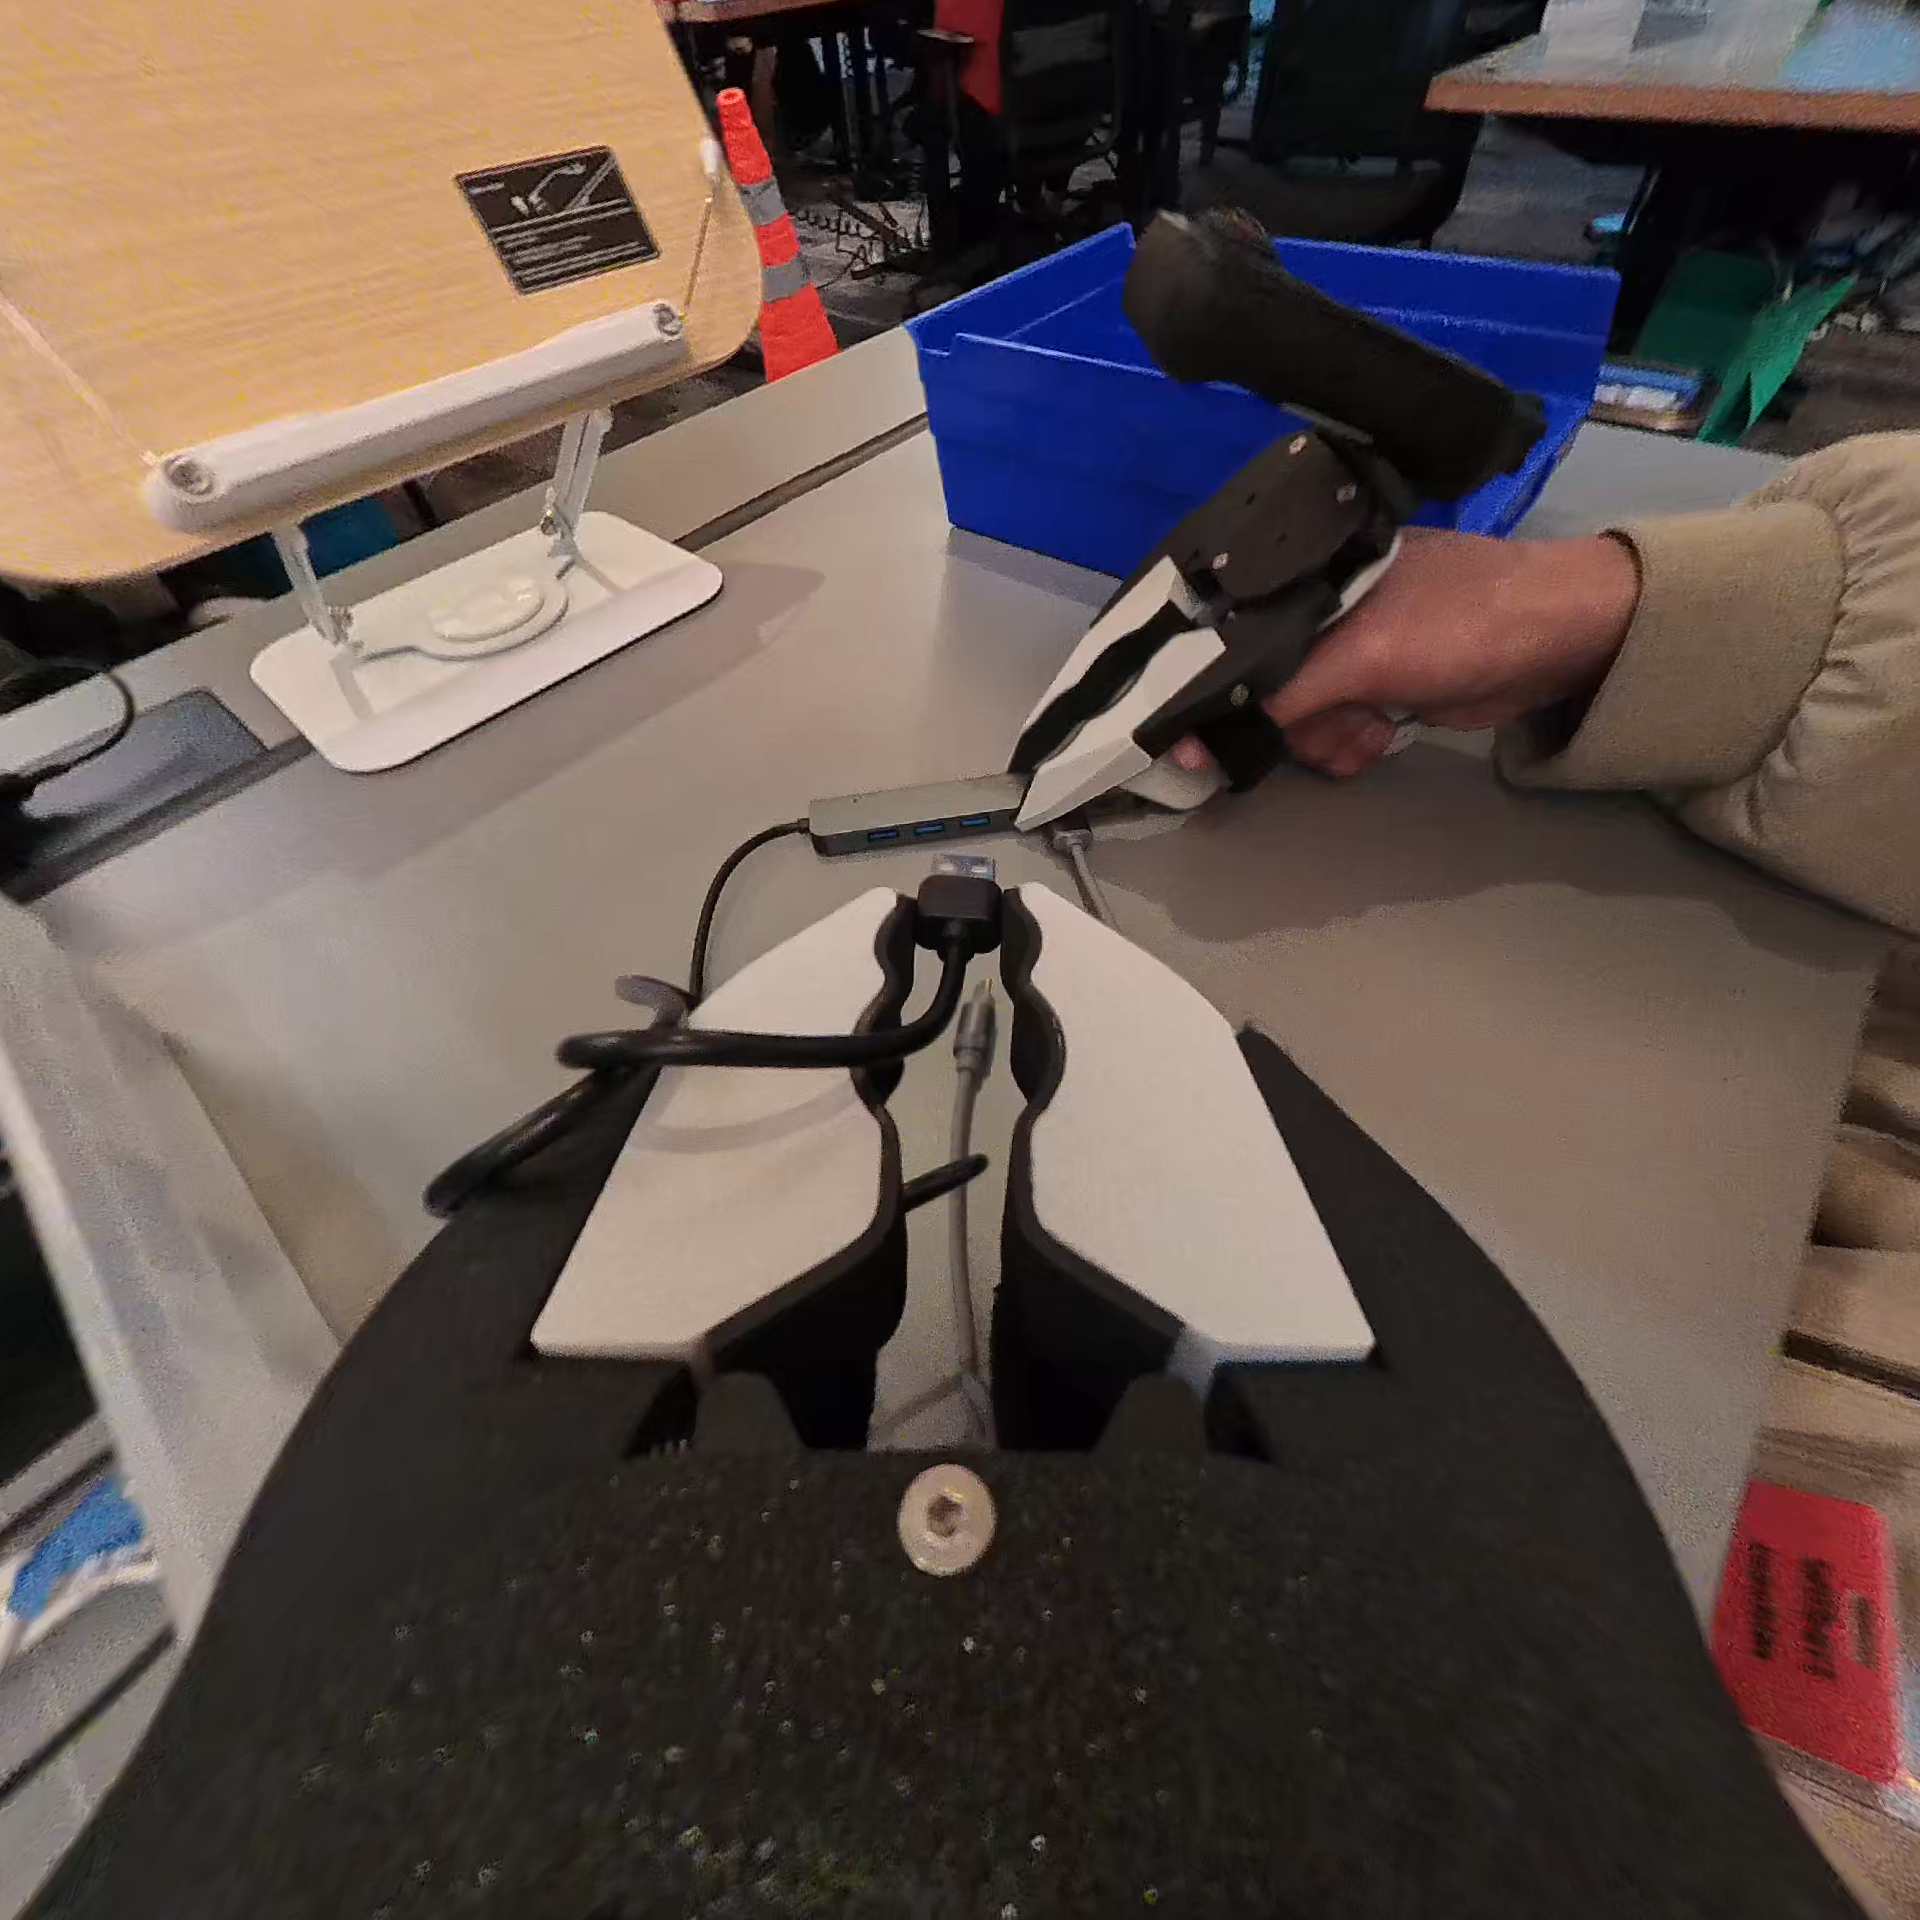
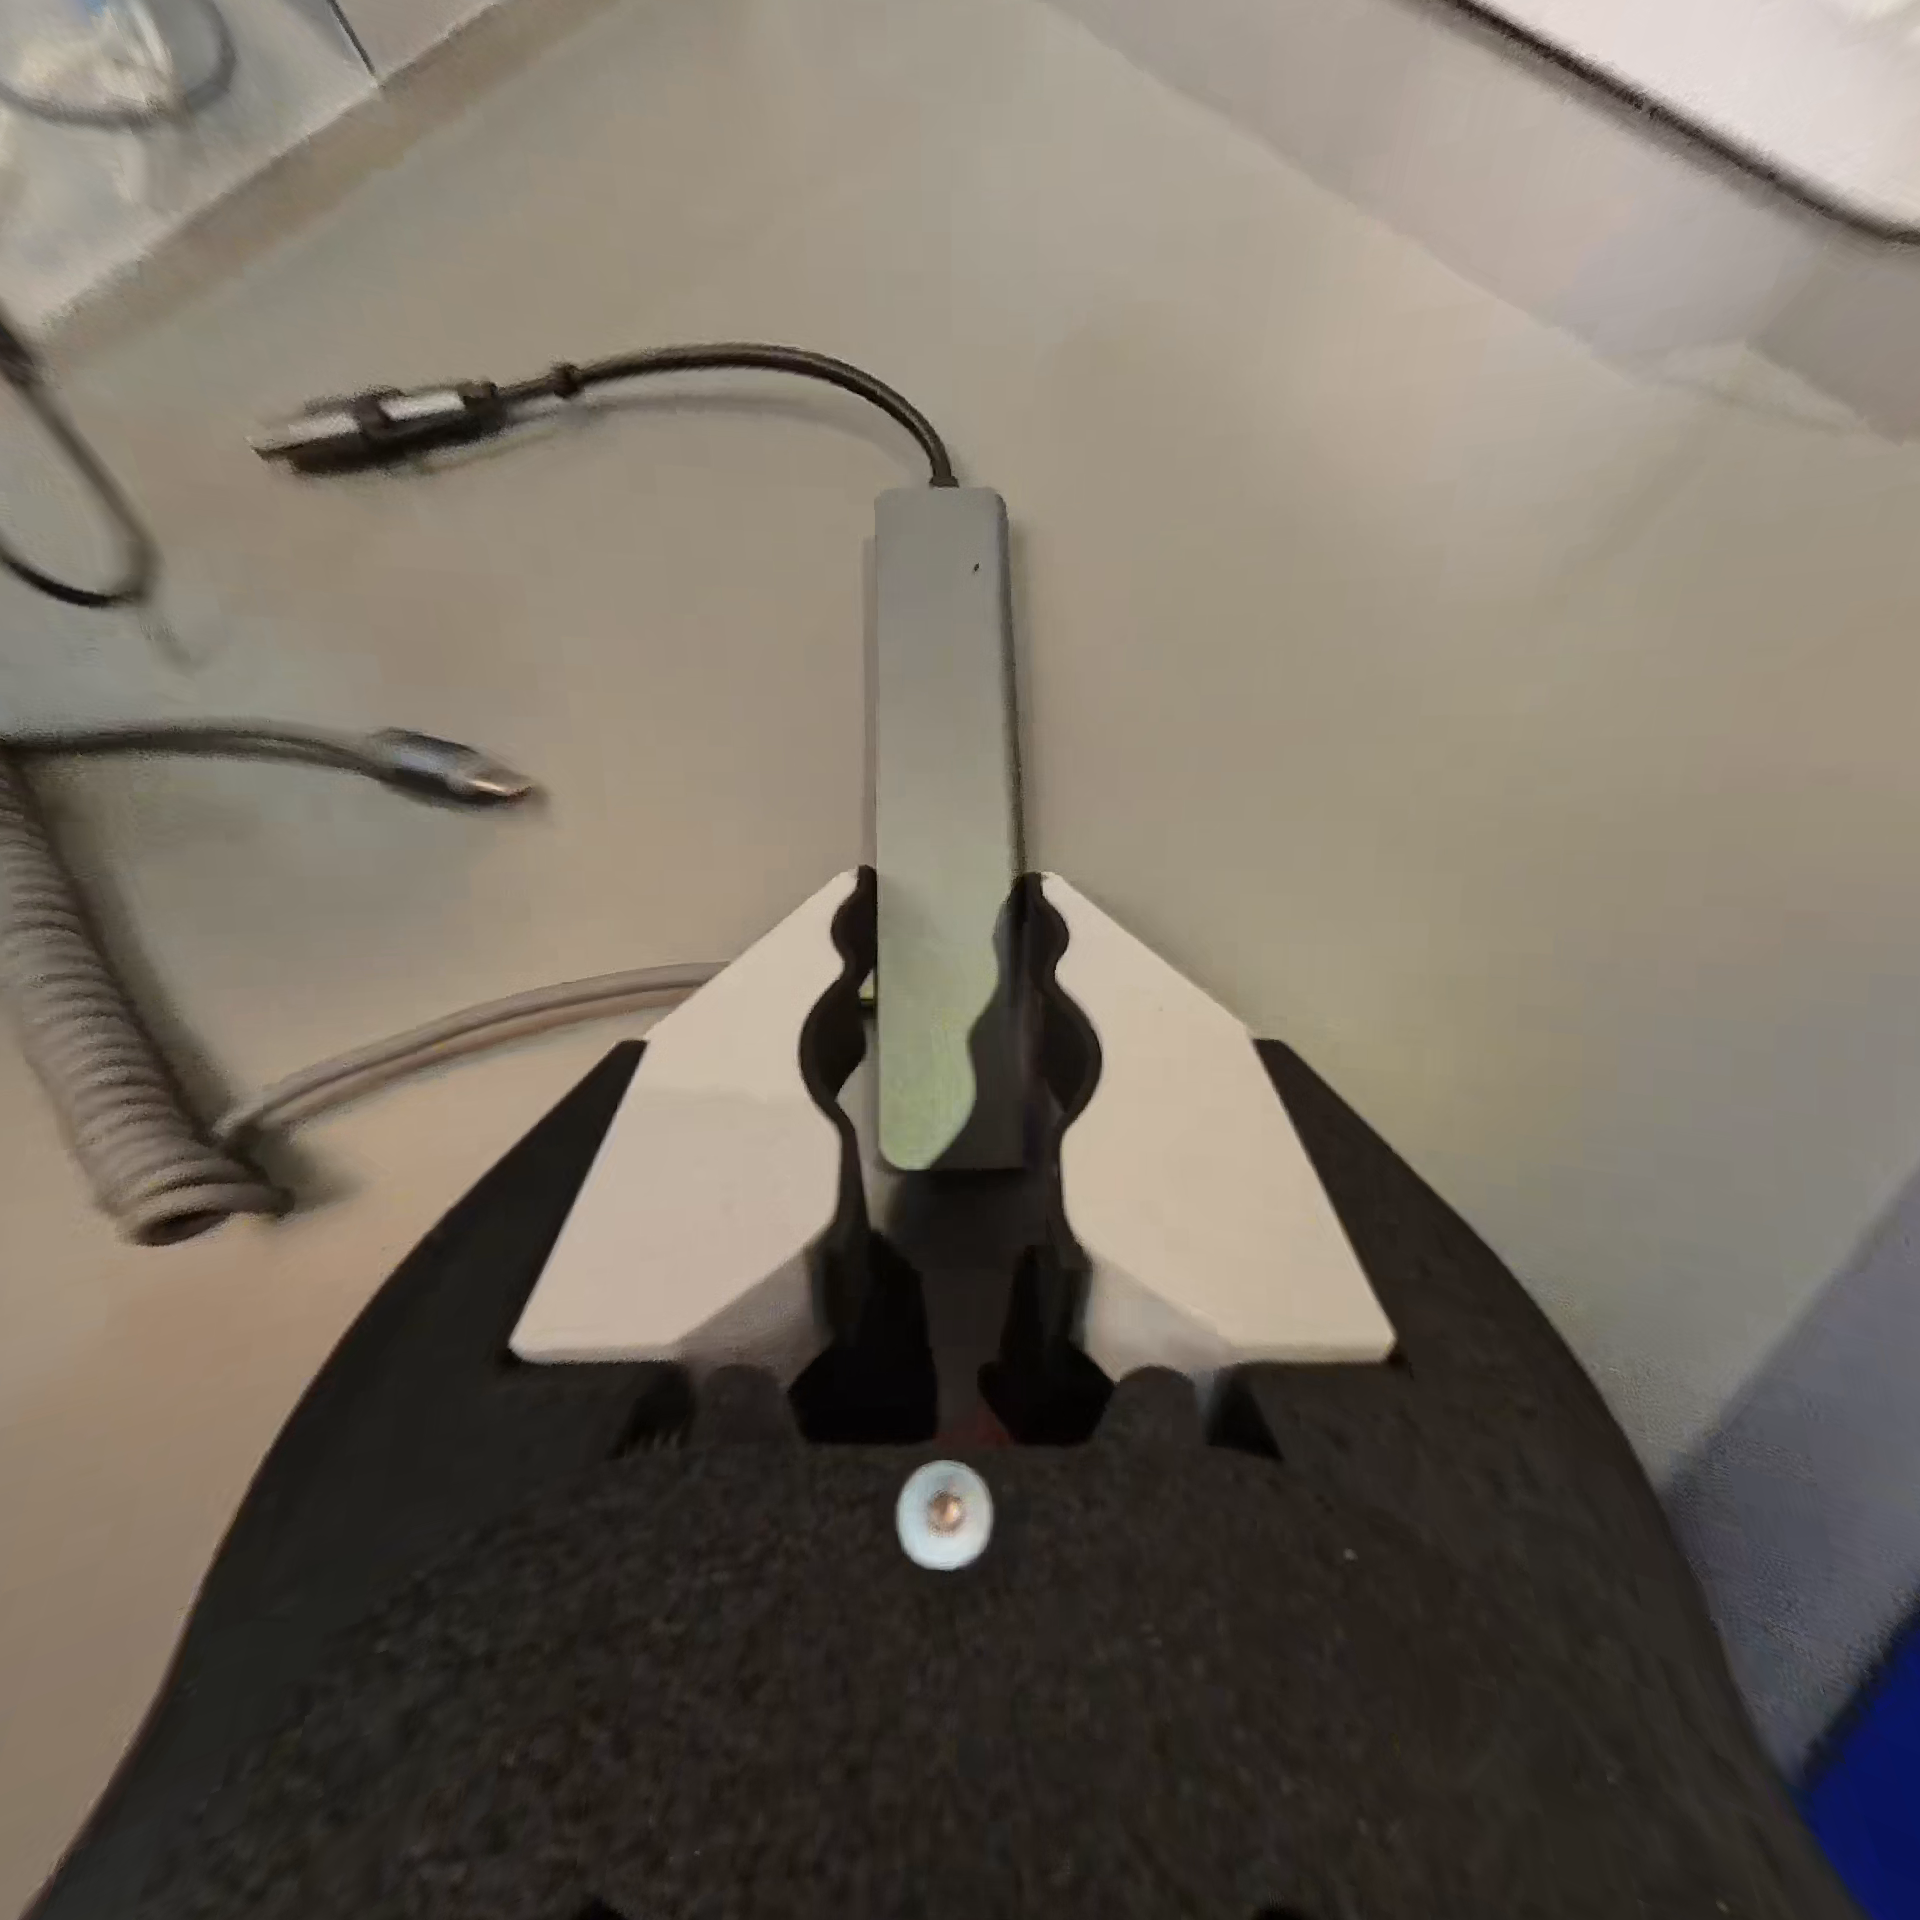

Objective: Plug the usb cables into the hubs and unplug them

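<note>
My left gripper [image 1: 961, 896] is shut on a black USB plug [image 1: 961, 902], its metal tip pointing at the blue ports of a slim grey hub [image 1: 914, 816] just ahead on the table, not touching. The black cable [image 1: 727, 1044] loops off to the left. My right gripper [image 1: 1023, 800] is shut on the hub's right end; in the right wrist view it [image 2: 943, 883] clamps the hub [image 2: 940, 675] between its fingers. The hub's own black lead [image 2: 748, 364] curves away to a connector at the left. A grey cable with a small plug [image 1: 971, 1023] lies under my left gripper.
A blue bin [image 1: 1195, 416] stands behind the hub. A white stand with a wooden board [image 1: 395, 343] is at the back left. A loose grey plug [image 2: 457, 774] and a coiled grey cable [image 2: 94, 1018] lie left of the hub. A person's sleeve [image 1: 1766, 644] is at the right. The left gripper's tips are roughly 20 cm from the right gripper's.
</note>
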The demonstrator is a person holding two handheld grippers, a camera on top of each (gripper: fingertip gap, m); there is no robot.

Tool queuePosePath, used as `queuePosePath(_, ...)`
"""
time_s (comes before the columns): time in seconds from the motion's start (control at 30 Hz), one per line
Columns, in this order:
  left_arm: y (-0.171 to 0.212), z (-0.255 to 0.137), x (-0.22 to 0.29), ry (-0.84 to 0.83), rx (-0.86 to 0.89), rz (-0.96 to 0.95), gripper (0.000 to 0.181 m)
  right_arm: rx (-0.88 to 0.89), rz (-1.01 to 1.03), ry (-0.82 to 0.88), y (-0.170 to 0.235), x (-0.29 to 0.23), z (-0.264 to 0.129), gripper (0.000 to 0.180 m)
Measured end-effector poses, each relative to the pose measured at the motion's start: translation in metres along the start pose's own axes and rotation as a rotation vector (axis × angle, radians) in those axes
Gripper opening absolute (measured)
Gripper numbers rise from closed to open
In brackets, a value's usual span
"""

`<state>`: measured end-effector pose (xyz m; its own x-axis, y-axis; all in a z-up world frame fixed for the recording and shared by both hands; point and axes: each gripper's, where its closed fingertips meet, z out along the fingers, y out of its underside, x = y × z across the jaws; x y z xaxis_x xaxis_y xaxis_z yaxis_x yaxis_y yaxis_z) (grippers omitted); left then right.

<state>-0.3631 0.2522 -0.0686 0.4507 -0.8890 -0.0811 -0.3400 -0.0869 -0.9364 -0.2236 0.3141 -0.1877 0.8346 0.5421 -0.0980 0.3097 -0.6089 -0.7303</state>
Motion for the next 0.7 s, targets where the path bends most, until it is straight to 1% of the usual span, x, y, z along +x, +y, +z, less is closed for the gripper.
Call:
queuePosePath(0.03,0.000,0.007,0.001,0.003,-0.010,0.027,0.016,0.021,0.063,-0.053,-0.002,-0.003,-0.002,0.027)
queuePosePath(0.1,-0.001,0.022,0.002,-0.001,-0.032,0.093,0.016,0.080,0.141,-0.129,-0.009,-0.007,-0.011,0.027)
queuePosePath(0.17,-0.001,0.039,0.005,-0.005,-0.068,0.153,0.016,0.140,0.174,-0.178,-0.019,-0.013,-0.024,0.027)
queuePosePath(0.23,-0.004,0.054,0.008,-0.012,-0.090,0.184,0.016,0.210,0.185,-0.188,-0.030,-0.019,-0.039,0.027)
queuePosePath(0.33,-0.012,0.070,0.015,-0.032,-0.068,0.211,0.016,0.307,0.154,-0.172,-0.046,-0.034,-0.062,0.027)
queuePosePath(0.47,-0.020,0.074,0.023,-0.063,-0.017,0.211,0.016,0.383,0.148,-0.176,-0.056,-0.052,-0.077,0.027)
queuePosePath(0.6,-0.027,0.072,0.027,-0.068,0.026,0.184,0.016,0.391,0.147,-0.190,-0.057,-0.058,-0.073,0.027)
queuePosePath(0.7,-0.019,0.075,0.018,-0.120,-0.021,0.170,0.016,0.402,0.170,-0.199,-0.059,-0.060,-0.074,0.027)
